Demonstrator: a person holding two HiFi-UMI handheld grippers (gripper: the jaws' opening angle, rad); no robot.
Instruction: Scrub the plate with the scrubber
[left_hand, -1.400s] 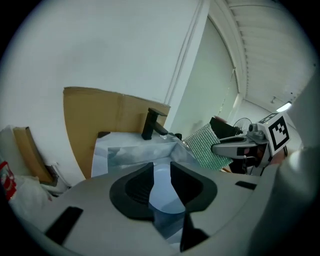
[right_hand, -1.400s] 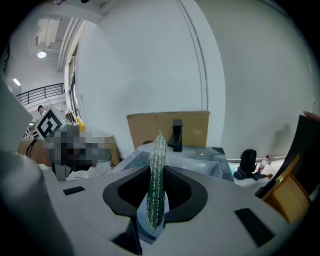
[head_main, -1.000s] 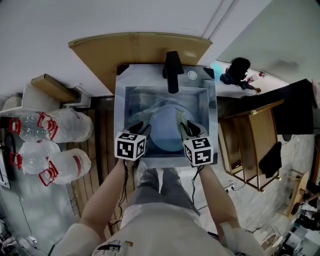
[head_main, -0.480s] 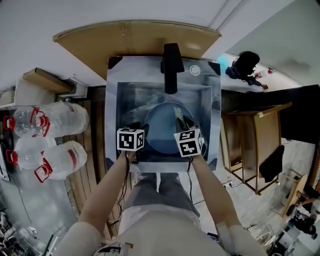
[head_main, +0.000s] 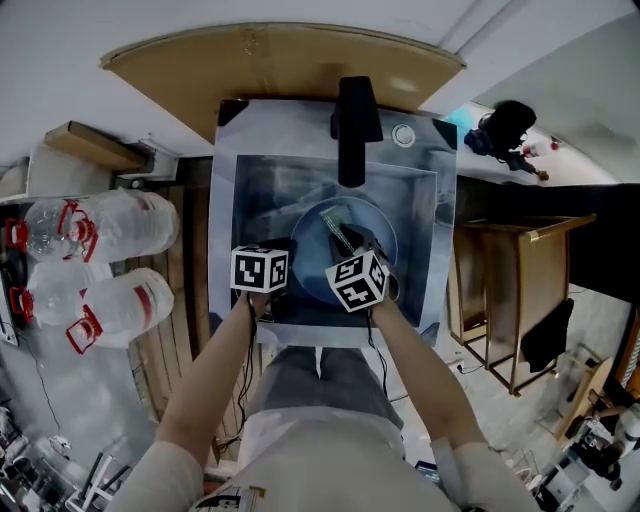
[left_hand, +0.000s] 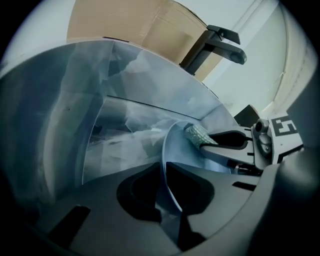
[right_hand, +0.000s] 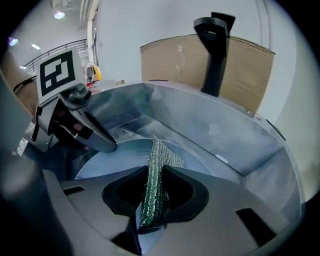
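Steel sink (head_main: 250, 190) holds the blue plate (left_hand: 172, 147). Left gripper (left_hand: 162, 175) is closing, plate rim between its jaws, pads apparently touching it. Right gripper (right_hand: 156, 175) clamps the green scrubber (right_hand: 160, 155), which rests on the plate.

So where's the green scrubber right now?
In the right gripper view it is in the middle: the scrubber is pinched in the right gripper. Its top is over the plate in the sink, in front of the tap.

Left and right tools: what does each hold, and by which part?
Left tool: jaws closing on the plate at its near rim. Right tool: pinches the scrubber by its near end.
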